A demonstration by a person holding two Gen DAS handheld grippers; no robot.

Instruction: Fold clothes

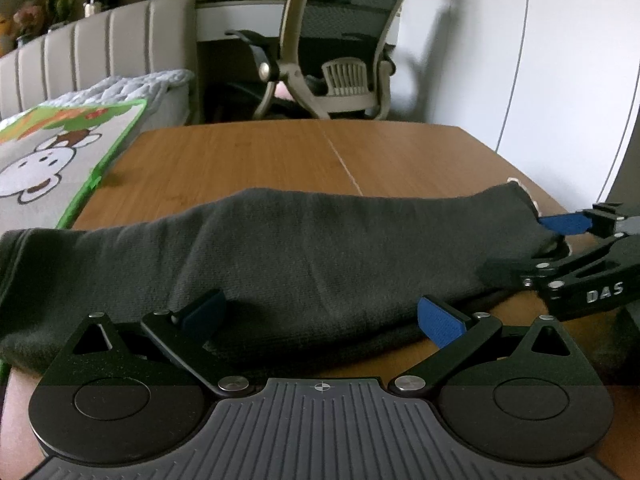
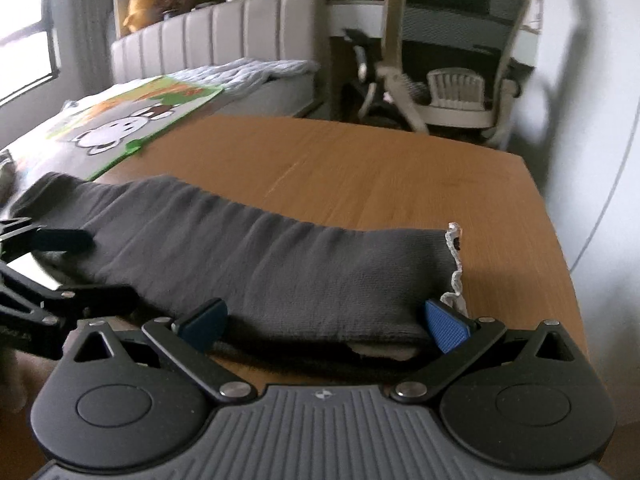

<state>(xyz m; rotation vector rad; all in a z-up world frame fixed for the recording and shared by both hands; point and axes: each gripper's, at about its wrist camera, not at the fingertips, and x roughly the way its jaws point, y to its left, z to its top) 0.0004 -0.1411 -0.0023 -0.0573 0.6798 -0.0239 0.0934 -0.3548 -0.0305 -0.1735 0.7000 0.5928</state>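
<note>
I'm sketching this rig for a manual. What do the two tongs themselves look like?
Both match. The left tongs and right tongs have black metal linkage arms with silver rivets, two round black discs, and a ribbed grey centre plate with a small crosshair mark. The fingers carry textured blue pads. White letters "DAS" mark the right one's side. No cables or sleeves show.
</note>
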